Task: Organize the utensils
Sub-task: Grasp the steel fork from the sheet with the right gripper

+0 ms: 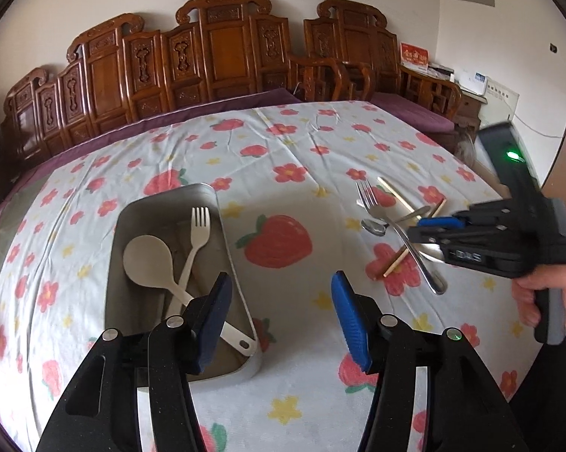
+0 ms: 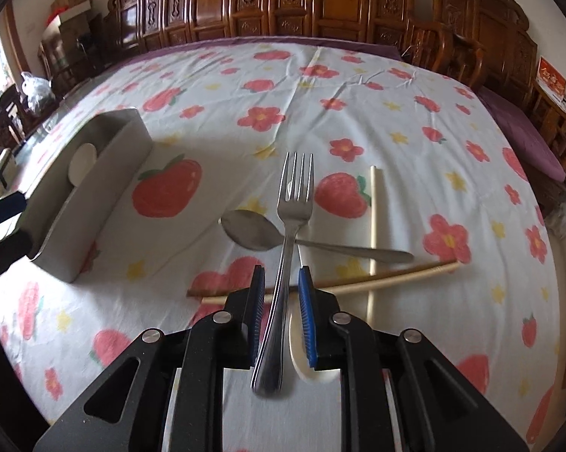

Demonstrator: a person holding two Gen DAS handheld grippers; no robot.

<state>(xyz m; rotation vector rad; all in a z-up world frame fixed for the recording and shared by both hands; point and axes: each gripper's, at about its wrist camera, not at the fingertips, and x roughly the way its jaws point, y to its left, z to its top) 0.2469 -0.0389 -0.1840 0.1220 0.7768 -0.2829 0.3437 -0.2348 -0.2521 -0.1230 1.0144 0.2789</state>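
The right gripper [image 2: 279, 290] pinches the fork [image 2: 288, 233], handle lengthwise between its fingers, tines ahead; the tray [image 2: 94, 196] lies left. Left gripper [image 1: 283, 316] spread, empty.

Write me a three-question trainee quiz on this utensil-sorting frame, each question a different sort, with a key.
1. True or false: the right gripper has its fingers around the metal fork.
2. Which utensils already lie in the grey tray? A) metal spoon and chopsticks B) white plastic spoon and white plastic fork C) nothing
3. Fill in: the metal spoon lies on the strawberry tablecloth with its handle under the ____.

Key
1. True; whether the pads already pinch it is unclear.
2. B
3. Fork. The wooden chopsticks lie beside them, and the left gripper is open near the tray.
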